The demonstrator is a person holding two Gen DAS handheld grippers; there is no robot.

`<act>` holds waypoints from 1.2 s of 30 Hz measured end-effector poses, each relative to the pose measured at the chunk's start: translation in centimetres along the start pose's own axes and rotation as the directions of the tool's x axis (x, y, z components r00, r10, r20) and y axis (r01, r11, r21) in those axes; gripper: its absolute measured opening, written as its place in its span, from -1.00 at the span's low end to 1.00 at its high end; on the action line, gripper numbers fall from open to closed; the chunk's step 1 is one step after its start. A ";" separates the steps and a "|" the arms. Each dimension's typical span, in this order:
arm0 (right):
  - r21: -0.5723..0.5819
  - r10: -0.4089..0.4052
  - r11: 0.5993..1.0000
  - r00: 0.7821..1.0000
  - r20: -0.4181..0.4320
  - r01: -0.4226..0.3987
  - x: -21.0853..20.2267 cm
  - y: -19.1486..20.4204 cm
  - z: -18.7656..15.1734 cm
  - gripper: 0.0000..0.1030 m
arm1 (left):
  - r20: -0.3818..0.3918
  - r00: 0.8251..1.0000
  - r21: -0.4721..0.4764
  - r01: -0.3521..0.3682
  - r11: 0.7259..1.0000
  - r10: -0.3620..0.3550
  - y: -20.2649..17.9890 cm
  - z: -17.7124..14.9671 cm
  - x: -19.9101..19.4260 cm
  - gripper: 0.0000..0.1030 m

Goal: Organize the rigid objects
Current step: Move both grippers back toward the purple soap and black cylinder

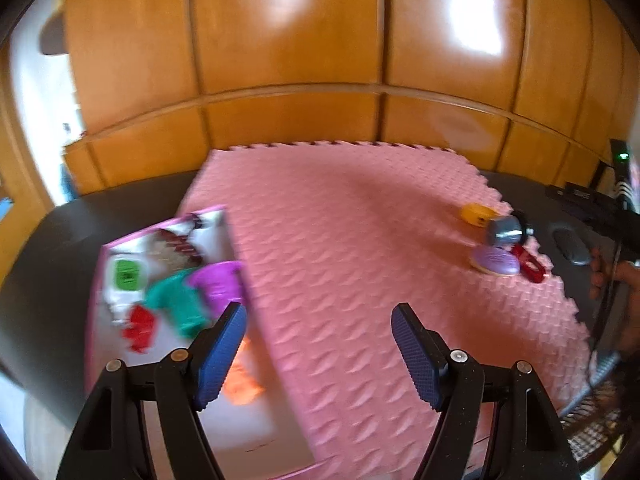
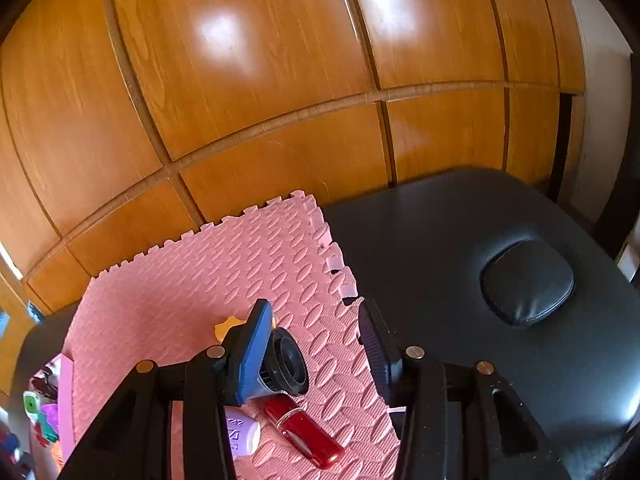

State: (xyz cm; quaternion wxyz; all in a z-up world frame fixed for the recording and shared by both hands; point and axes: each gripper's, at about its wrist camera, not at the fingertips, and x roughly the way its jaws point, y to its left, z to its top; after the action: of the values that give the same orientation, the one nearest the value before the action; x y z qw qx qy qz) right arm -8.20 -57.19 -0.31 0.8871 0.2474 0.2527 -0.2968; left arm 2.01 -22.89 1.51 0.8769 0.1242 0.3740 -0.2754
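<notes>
A pink-edged box (image 1: 96,280) at the left of the pink foam mat (image 1: 340,240) holds a purple piece (image 1: 220,284), a green piece (image 1: 176,300), a red piece (image 1: 138,326), an orange piece (image 1: 240,380) and a green-labelled white item (image 1: 126,276). My left gripper (image 1: 318,354) is open and empty over the box's right edge. On the mat's right lie a yellow object (image 1: 476,214), a grey and black cylinder (image 2: 284,364), a lilac item (image 2: 240,434) and a red tube (image 2: 304,430). My right gripper (image 2: 316,354) is open above them, its left finger (image 2: 250,356) beside the cylinder.
The mat lies on a black padded table (image 2: 460,248) with a round cushion (image 2: 528,280) at the right. Wooden cabinet doors (image 2: 260,80) stand behind. The box also shows at the left edge of the right wrist view (image 2: 66,400).
</notes>
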 end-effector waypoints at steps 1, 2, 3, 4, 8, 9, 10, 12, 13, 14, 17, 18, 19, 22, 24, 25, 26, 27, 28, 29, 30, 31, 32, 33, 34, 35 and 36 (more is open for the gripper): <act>0.003 0.000 1.000 1.000 -0.002 0.000 -0.1 0.0 0.0 -0.12 | -0.008 1.000 0.008 0.022 1.000 -0.022 -0.8 0.3 0.5 0.46; 0.009 0.004 1.000 1.000 -0.005 -0.004 -0.1 -0.1 0.0 -0.12 | -0.014 0.999 0.020 0.038 0.999 -0.037 -1.7 0.5 0.9 0.46; 0.019 0.011 1.000 1.000 -0.009 -0.011 -0.1 -0.1 -0.1 -0.12 | -0.023 0.999 0.034 0.048 0.998 -0.048 -2.6 0.7 1.4 0.46; 0.030 0.015 0.999 1.000 -0.012 -0.015 0.1 -0.3 -0.2 -0.12 | -0.034 0.998 0.049 0.061 0.997 -0.059 -3.5 1.0 2.0 0.46; 0.084 0.031 0.996 0.999 -0.035 -0.028 0.4 -1.1 -0.2 -0.12 | -0.084 0.989 0.100 0.133 0.986 -0.125 -6.9 1.5 4.1 0.48; 0.102 0.035 0.994 0.998 -0.044 -0.030 0.5 -1.4 -0.3 -0.12 | -0.097 0.985 0.106 0.154 0.982 -0.144 -7.6 1.5 4.7 0.53; 0.113 0.036 0.993 0.998 -0.050 -0.030 0.6 -1.6 -0.3 -0.12 | -0.112 0.981 0.114 0.174 0.978 -0.161 -8.5 1.6 5.4 0.69; 0.134 0.042 0.990 0.998 -0.056 -0.034 0.7 -1.9 -0.3 -0.12 | -0.129 0.975 0.128 0.195 0.972 -0.179 -9.9 1.8 6.6 0.79; 0.142 0.045 0.989 0.997 -0.056 -0.036 0.6 -2.0 -0.2 -0.12 | -0.139 0.973 0.137 0.203 0.969 -0.184 -10.8 2.0 7.5 0.79; 0.147 0.047 0.988 0.997 -0.057 -0.038 0.6 -2.1 -0.2 -0.12 | -0.151 0.970 0.141 0.213 0.967 -0.191 -11.4 2.1 8.0 0.79; 0.166 0.060 0.985 0.996 -0.065 -0.049 0.8 -2.3 -0.2 -0.12 | -0.167 0.962 0.152 0.241 0.959 -0.215 -13.1 2.7 9.4 0.79; 0.173 0.061 0.984 0.996 -0.065 -0.049 0.8 -2.4 -0.2 -0.12 | -0.171 0.961 0.163 0.246 0.956 -0.218 -13.9 2.9 9.9 0.79; 0.179 0.067 0.982 0.995 -0.068 -0.054 0.9 -2.4 -0.2 -0.12 | -0.174 0.959 0.170 0.252 0.953 -0.222 -14.4 3.1 10.2 0.81; 0.191 0.085 0.979 0.994 -0.075 -0.069 1.0 -2.5 -0.2 -0.12 | -0.184 0.957 0.200 0.260 0.945 -0.225 -16.1 3.5 11.4 0.87; 0.191 0.094 0.978 0.992 -0.079 -0.077 1.0 -2.4 -0.2 -0.12 | -0.192 0.956 0.209 0.260 0.943 -0.221 -16.9 3.8 12.3 0.87; 0.191 0.096 0.978 0.992 -0.081 -0.079 1.0 -2.4 -0.2 -0.12 | -0.196 0.955 0.210 0.263 0.942 -0.223 -17.3 4.0 12.8 0.88; 0.191 0.100 0.978 0.992 -0.083 -0.083 1.1 -2.4 -0.2 -0.12 | -0.200 0.954 0.213 0.266 0.940 -0.225 -17.7 4.1 13.3 0.91; 0.192 0.106 0.977 0.991 -0.085 -0.088 1.1 -2.3 -0.2 -0.12 | -0.203 0.953 0.218 0.266 0.939 -0.223 -18.1 4.2 13.7 0.91; 0.192 0.109 0.977 0.990 -0.087 -0.091 1.2 -2.3 -0.2 -0.12 | -0.205 0.954 0.222 0.264 0.939 -0.219 -18.3 4.3 14.2 0.92; 0.192 0.110 0.977 0.990 -0.088 -0.092 1.2 -2.3 -0.2 -0.12 | -0.211 0.954 0.226 0.260 0.939 -0.213 -18.6 4.3 14.6 0.92; 0.192 0.112 0.977 0.990 -0.088 -0.094 1.3 -2.3 -0.2 -0.12 | -0.218 0.953 0.227 0.261 0.938 -0.212 -18.8 4.4 15.1 0.92; 0.193 0.113 0.977 0.990 -0.089 -0.094 1.3 -2.3 -0.2 -0.12 | -0.229 0.950 0.226 0.266 0.937 -0.214 -19.0 4.4 15.7 0.91; 0.195 0.115 0.976 0.989 -0.089 -0.095 1.3 -2.3 -0.2 -0.12 | -0.237 0.948 0.224 0.267 0.937 -0.213 -19.1 4.4 16.2 0.90; 0.197 0.116 0.976 0.989 -0.089 -0.097 1.3 -2.3 -0.2 -0.12 | -0.243 0.946 0.223 0.269 0.937 -0.214 -19.2 4.4 16.5 0.84; 0.195 0.113 0.976 0.990 -0.088 -0.094 1.4 -2.3 -0.2 -0.12 | -0.252 0.940 0.219 0.286 0.933 -0.229 -19.2 4.4 16.9 0.52; 0.192 0.110 0.977 0.990 -0.088 -0.092 1.4 -2.3 -0.2 -0.12 | -0.253 0.939 0.224 0.292 0.930 -0.234 -19.3 4.4 17.1 0.49; 0.188 0.109 0.978 0.990 -0.089 -0.091 1.4 -2.3 -0.2 -0.12 | -0.243 0.942 0.241 0.288 0.927 -0.230 -19.3 4.2 16.9 0.48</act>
State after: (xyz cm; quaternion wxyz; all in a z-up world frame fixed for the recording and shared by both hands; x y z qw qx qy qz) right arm -8.80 -59.23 -1.99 0.8608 0.3549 0.2548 -0.2611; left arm 3.03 -47.04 -8.05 0.7624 0.2214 0.4363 -0.4235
